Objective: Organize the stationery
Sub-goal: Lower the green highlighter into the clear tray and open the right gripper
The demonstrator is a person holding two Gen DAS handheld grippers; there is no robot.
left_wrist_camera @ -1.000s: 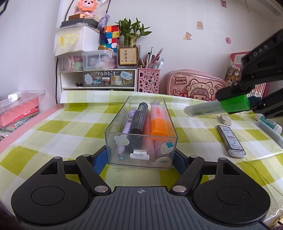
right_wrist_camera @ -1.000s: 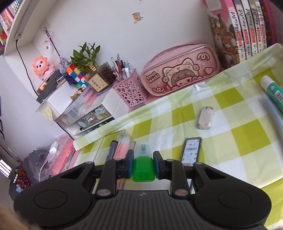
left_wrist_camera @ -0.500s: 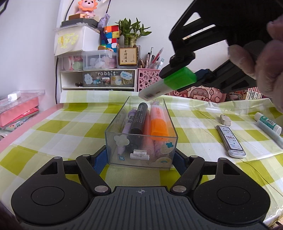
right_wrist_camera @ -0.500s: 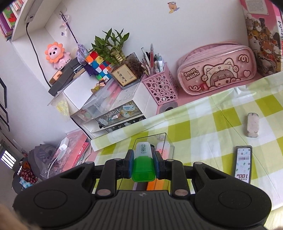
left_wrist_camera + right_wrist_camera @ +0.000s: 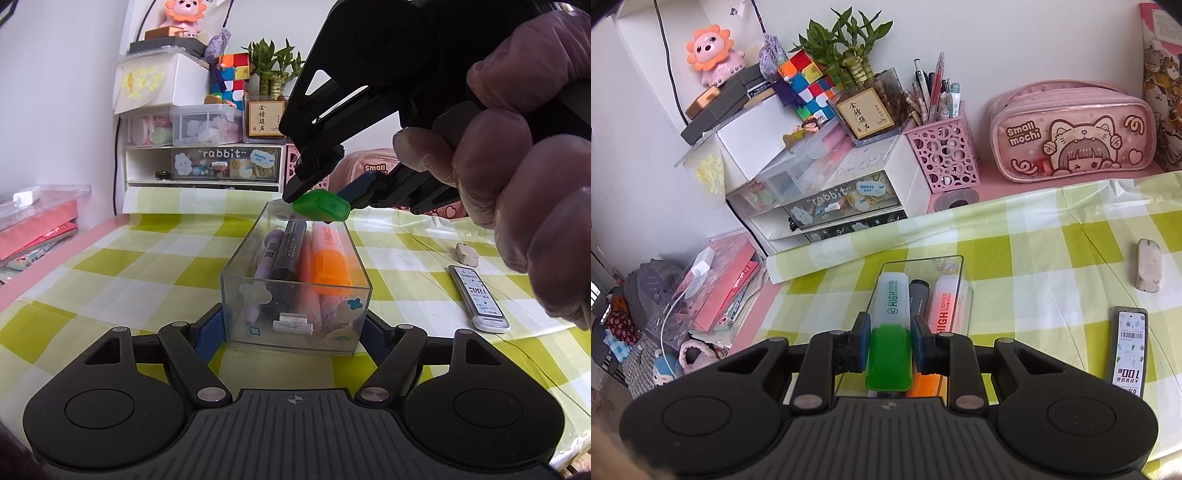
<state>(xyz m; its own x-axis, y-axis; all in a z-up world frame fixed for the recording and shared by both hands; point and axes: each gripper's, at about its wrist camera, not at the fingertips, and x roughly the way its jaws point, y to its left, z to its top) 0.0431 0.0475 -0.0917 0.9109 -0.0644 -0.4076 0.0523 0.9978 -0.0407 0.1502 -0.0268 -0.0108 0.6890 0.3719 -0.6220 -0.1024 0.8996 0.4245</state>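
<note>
The right claw squeezes the green highlighter by its cap above the clear box, which the left claw hugs on the table; it looks light, hard and slippery.

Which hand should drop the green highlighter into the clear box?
Right. The right tool already grips the green highlighter directly above the clear box, aligned with it. The left tool is busy: its fingers sit either side of the box's near end.
</note>
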